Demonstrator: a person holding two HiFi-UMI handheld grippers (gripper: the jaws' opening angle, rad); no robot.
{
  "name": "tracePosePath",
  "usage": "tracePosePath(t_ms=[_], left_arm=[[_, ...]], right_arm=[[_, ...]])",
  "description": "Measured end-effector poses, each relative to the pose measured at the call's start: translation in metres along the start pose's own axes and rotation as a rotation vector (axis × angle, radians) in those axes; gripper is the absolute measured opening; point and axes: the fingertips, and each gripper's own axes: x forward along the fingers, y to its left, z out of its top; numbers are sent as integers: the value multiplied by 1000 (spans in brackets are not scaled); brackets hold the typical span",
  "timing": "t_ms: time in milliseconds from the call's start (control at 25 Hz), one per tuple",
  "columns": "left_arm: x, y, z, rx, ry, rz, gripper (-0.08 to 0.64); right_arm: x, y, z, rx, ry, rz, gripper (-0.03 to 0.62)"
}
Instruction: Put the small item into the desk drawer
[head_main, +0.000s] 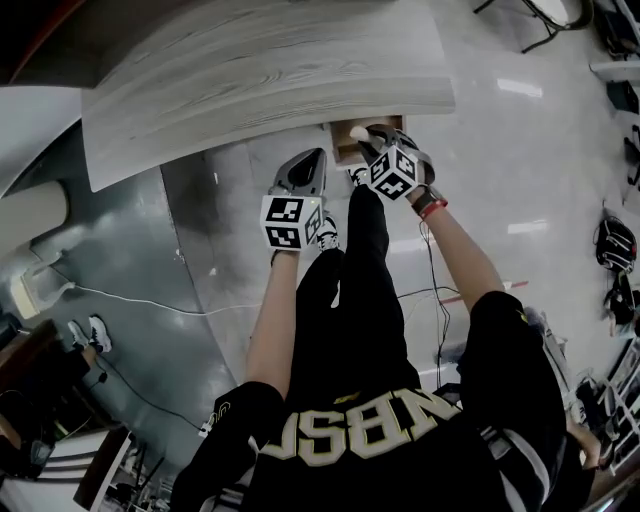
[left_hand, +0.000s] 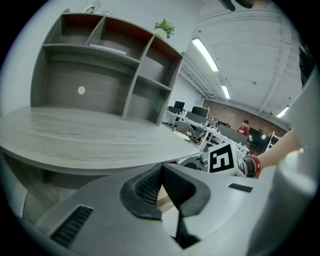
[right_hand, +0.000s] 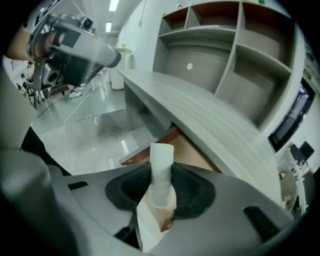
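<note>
In the head view the person stands at a grey wood-grain desk (head_main: 260, 80), and an open drawer (head_main: 343, 150) juts out under its near edge. The right gripper (head_main: 368, 140) reaches over the drawer's mouth with a white item (head_main: 358, 132) at its tip. Its marker cube (head_main: 393, 172) shows black-and-white squares, and a red wristband (head_main: 433, 208) sits behind it. The left gripper (head_main: 308, 165) hangs beside it, apart from the drawer, with its own cube (head_main: 290, 221). The black shirt (head_main: 380, 440) carries large pale letters, seen upside down; I cannot read them surely. In the left gripper view the left gripper (left_hand: 161, 174) has its ribbed pads pressed together with nothing between them. Past them lies the desk (left_hand: 90, 137) with a shelf unit (left_hand: 110, 75) on it and a potted plant (left_hand: 164, 27) on top. The right cube (left_hand: 222, 159) shows at right. In the right gripper view the right gripper (right_hand: 161, 184) pinches the item (right_hand: 161, 160), a narrow white piece standing up between the pads. Beyond it is the drawer (right_hand: 192, 152), brown inside, below the desk (right_hand: 200, 115). The left gripper (right_hand: 75, 45) shows at upper left.
</note>
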Motion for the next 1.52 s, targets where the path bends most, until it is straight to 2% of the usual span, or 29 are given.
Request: tracePosePath(t_ms=[240,480,960,1240,1520], left_arm=[[11,11,-20,-8,21,6,14],[18,16,-35,-29,36,17,13],[18,21,-48,-46,47,39,14],[13,23,-46,-46,40,52,13],[7,22,-40,-61,33,62,14]], right_arm=[[35,4,-18,-121,50,25,135],[59,5,-36,-194,106,50,135],[87,7,-50,-199,151,84,135],[90,8,-49,-166,153,95,147],[70,6,-43,-111,137,94,158]])
